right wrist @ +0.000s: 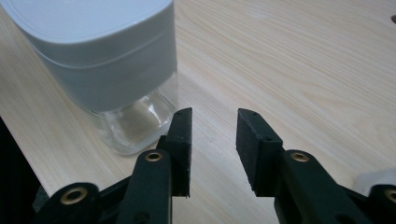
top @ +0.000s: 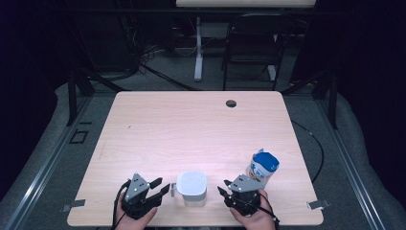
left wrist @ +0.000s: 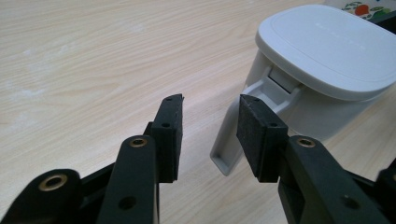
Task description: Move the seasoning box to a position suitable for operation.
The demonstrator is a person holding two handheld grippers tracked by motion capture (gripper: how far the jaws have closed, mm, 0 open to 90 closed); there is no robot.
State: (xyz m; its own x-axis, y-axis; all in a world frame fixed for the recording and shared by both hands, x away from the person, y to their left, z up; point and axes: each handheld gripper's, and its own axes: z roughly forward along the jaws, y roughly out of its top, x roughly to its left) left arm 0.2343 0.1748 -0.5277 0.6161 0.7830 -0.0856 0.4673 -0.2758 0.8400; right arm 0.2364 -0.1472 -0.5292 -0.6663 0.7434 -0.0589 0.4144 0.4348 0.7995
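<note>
Both hand-held grippers (top: pixel 163 188) (top: pixel 222 189) gape empty; between them the white-lidded jar (top: pixel 192 188) stands upright, its handle (left wrist: pixel 232 140) toward the left one.

White-lidded clear container (top: pixel 192 188), blue-and-white printed pouch (top: pixel 263 167), pale wood-grain counter (top: pixel 191 129), black hand-held gripper (top: pixel 163 187) pads

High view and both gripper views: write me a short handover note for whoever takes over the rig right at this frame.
Left gripper: open, nothing between the pads, just left of the white-lidded container, close to its side clasp and aimed at it.
Right gripper: open, holding nothing, just right of the container.
Container: upright near the front edge of the table, lid on, clear base visible in the right gripper view.
Blue-topped pouch: standing behind the right gripper, untouched.
Done: both grippers are placed on either side of the container.
Left: probably grip the container, release the clasp and open the lid; the pouch may come after.
</note>
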